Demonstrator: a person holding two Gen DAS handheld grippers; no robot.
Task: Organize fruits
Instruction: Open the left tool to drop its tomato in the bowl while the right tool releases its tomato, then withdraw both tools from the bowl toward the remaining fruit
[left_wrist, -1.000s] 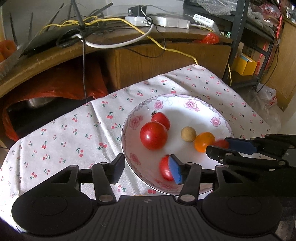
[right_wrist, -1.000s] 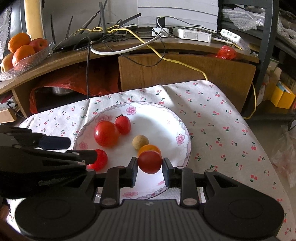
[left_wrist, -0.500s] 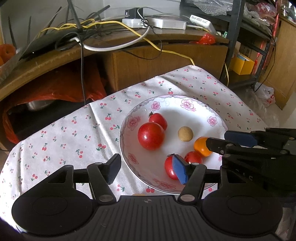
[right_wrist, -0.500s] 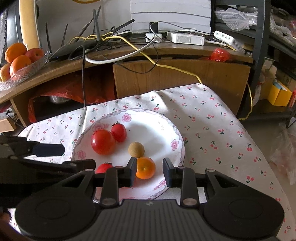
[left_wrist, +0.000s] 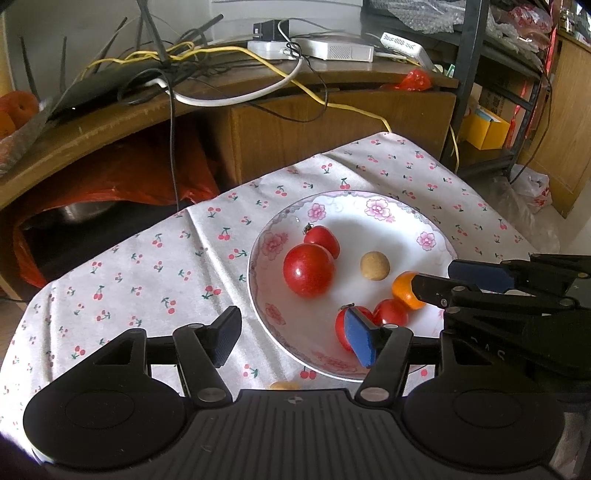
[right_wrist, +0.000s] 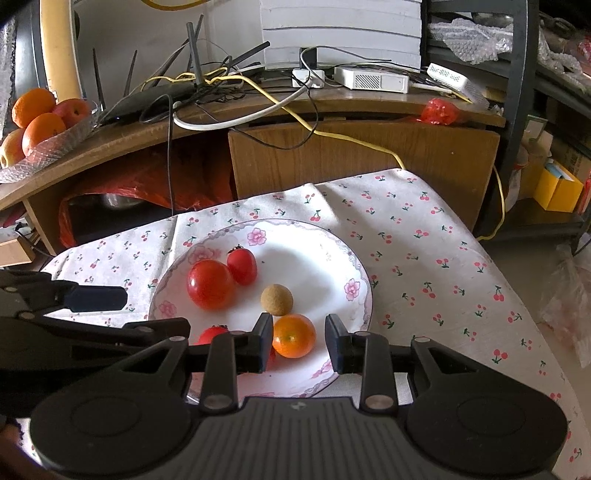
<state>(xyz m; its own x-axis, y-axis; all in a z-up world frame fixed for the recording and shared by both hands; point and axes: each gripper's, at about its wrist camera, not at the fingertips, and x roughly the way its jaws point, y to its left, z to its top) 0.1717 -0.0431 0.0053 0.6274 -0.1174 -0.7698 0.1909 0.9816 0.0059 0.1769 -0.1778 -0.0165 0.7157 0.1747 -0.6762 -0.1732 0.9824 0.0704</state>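
**Fruit on plate, both grippers empty**

White floral plate (right_wrist: 354, 266) sits on the cherry-print cloth (right_wrist: 424, 258) covering the bench. On it: big red tomato (right_wrist: 210, 284) w/ a smaller one (right_wrist: 242, 266) touching it on the far side, a tan round fruit (right_wrist: 276, 300) near centre, an orange fruit (right_wrist: 294, 335) toward the near rim, plus two small tomatoes (left_wrist: 389, 312) at the near-left rim, side by side in the left wrist view. A yellowish bit (left_wrist: 284, 385) peeks off the plate at the near edge; can't tell what it is.

Right gripper (right_wrist: 297, 341) is spread, nothing pinched; orange fruit lies ahead of the gap, close to the left finger but not clamped. Left gripper (left_wrist: 291, 339) is spread wide over the plate's near-left rim, empty; its blue pad (left_wrist: 360, 341) hides part of one small tomato.

Handling, as a judgement: all pieces look light, round, smooth-skinned, so prone to roll or squirt out of flat pads. Tomatoes are soft and thin-skinned; squeeze gently. Orange fruit seems firmer, peel gives some grip. Best hold is across the widest middle, fingers level w/ the equator, pads centred, approach from above so the plate's slope doesn't send it rolling. Plate is glazed, likely slippery and breakable; avoid knocking the rim. Crowded near rim means neighbours may get nudged.
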